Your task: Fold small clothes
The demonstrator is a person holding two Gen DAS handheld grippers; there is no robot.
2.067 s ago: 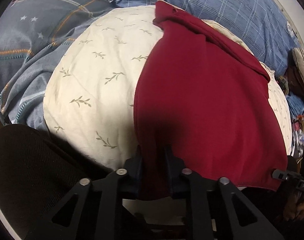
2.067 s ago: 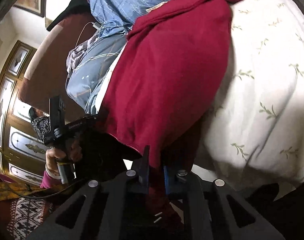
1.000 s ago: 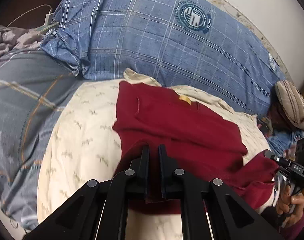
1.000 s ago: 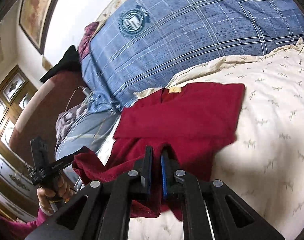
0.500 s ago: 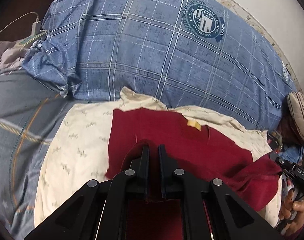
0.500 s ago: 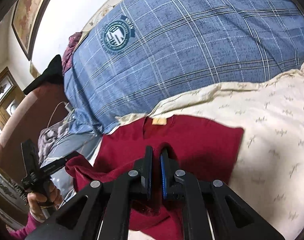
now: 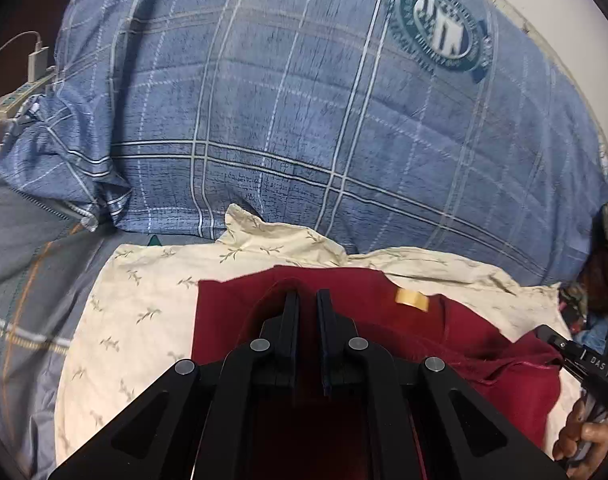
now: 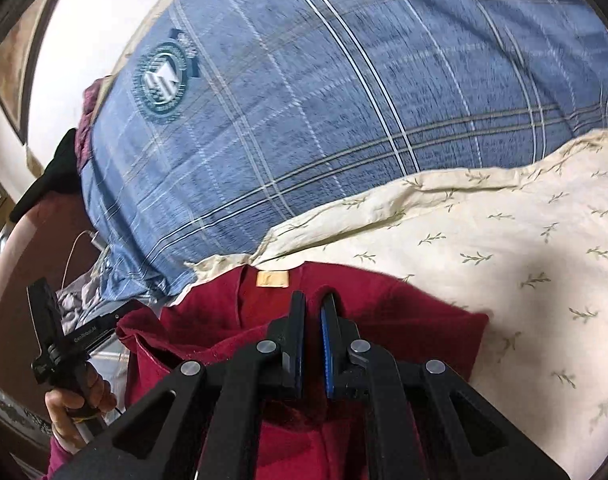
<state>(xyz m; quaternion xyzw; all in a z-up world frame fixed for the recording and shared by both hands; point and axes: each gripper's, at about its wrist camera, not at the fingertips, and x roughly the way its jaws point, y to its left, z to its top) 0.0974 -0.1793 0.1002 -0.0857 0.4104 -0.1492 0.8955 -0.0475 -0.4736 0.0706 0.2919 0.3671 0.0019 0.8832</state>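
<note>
A dark red shirt (image 7: 231, 308) lies on a cream leaf-print pillow (image 7: 143, 304), its tan neck label (image 7: 411, 300) facing up at the far edge. My left gripper (image 7: 308, 296) is shut on the shirt's hem and holds it folded up near the collar. My right gripper (image 8: 312, 300) is shut on the other hem corner of the shirt (image 8: 424, 320), just below the label (image 8: 272, 279). The right gripper shows at the right edge of the left wrist view (image 7: 580, 360). The left gripper shows at the left of the right wrist view (image 8: 63, 344).
A big blue plaid pillow (image 7: 324, 120) with a round crest stands behind the cream pillow. A grey star-print quilt (image 7: 19, 280) lies to the left. A white power strip and cable (image 7: 27, 76) sit at the far left.
Both grippers have carried the shirt's bottom hem forward over the body toward the collar. The shirt lay flat before and is now folded up on itself.
</note>
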